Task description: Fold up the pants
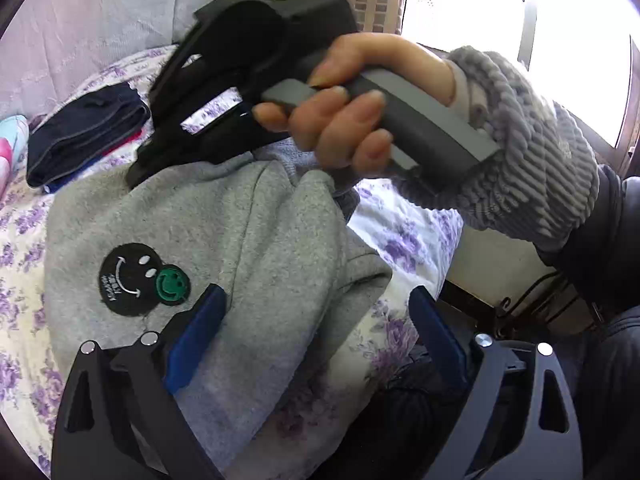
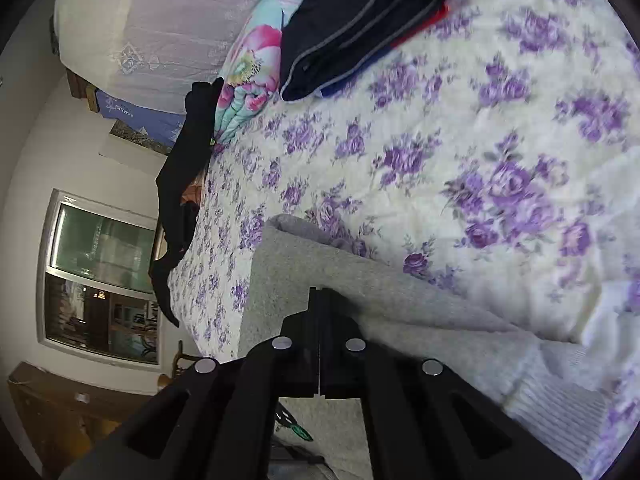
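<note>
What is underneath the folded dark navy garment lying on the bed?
Under the folded navy garment, red and blue edges of other fabric stick out, all resting on the floral bedspread. How many pieces lie beneath, and what they are, is covered.

Blown-out window (image 1: 520, 20) glare, fisheye-warped, motion-blurred edges.

Grey pants (image 1: 224, 220) bunched on bedspread

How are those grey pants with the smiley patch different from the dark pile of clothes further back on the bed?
The grey pants are pale, fleecy and rumpled, only partly folded; the dark pile is navy and neatly folded flat. The grey pants carry a smiley patch; the dark pile shows only pale seams. The right gripper is shut on the grey pants; nothing touches the pile. Both lie on the floral bedspread.
</note>
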A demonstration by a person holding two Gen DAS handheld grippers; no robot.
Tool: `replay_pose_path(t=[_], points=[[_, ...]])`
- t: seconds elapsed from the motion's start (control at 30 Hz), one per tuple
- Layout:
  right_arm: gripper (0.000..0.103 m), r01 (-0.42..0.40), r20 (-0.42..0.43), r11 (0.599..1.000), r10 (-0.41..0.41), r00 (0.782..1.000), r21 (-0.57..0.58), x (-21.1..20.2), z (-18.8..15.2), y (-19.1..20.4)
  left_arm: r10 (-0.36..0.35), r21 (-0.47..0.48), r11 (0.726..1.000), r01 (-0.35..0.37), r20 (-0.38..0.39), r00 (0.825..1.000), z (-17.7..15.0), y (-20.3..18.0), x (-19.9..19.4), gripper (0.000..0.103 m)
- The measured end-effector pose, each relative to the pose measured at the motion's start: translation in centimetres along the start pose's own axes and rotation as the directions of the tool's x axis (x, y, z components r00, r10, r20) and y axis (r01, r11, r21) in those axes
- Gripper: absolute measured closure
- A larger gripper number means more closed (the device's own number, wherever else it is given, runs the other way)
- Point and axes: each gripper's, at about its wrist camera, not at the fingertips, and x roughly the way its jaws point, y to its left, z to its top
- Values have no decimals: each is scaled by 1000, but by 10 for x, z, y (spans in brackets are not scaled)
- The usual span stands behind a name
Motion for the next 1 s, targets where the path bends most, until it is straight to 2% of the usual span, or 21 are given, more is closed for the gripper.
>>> replay_pose_path(t=[0.07,0.1,0.13,0.17,0.23,0.3,0.33,0.4,0.47,0.53,0.6,0.67,0.77,0.83,0.93,1.0], points=[[96,-59,29,998,60,998,-35,-20,-6,9,-17,-29,999,18,31,999,2,5,-14,13],[79,-76,54,996,78,995,-52,-31,-9,13,-13,-48,999,16,54,998,2,12,-25,12],[50,-78,97,994,85,992,-79,-49,-14,19,9,-69,998,-3,80,997,3,19,-38,12],[40,-64,157,992,81,984,-110,-70,-20,25,25,-81,997,-17,94,995,3,24,-46,11],[33,-25,254,988,63,965,-151,-105,-32,30,86,-117,991,-70,133,987,4,39,-70,7],[23,37,310,988,12,951,-150,-133,-44,24,177,-158,975,-154,145,973,2,54,-87,5],[17,62,338,989,-12,941,-138,-144,-49,17,219,-184,964,-193,136,966,1,61,-89,5],[11,108,380,989,-60,923,-106,-160,-66,-4,292,-259,930,-262,83,953,-5,83,-89,5],[9,122,356,990,-89,930,-70,-159,-77,-27,298,-331,903,-274,21,954,-14,102,-83,5],[9,62,320,998,-55,946,-12,-148,-87,-54,243,-420,877,-232,-30,970,-24,122,-71,5],[9,-8,281,999,-3,960,36,-130,-94,-73,174,-477,862,-171,-39,984,-31,132,-62,5],[9,-37,267,998,22,963,51,-116,-96,-81,144,-490,860,-145,-40,989,-33,135,-56,5],[9,-130,250,990,110,962,63,-100,-94,-90,114,-474,872,-123,-48,992,-29,131,-46,5],[9,-163,245,984,142,959,68,-92,-90,-95,86,-467,878,-104,-60,994,-30,130,-36,5],[8,-235,243,968,208,948,88,-82,-85,-103,55,-490,867,-89,-84,995,-32,132,-19,5],[8,-230,230,969,203,952,95,-75,-83,-106,22,-515,855,-61,-81,996,-35,136,-12,5]])
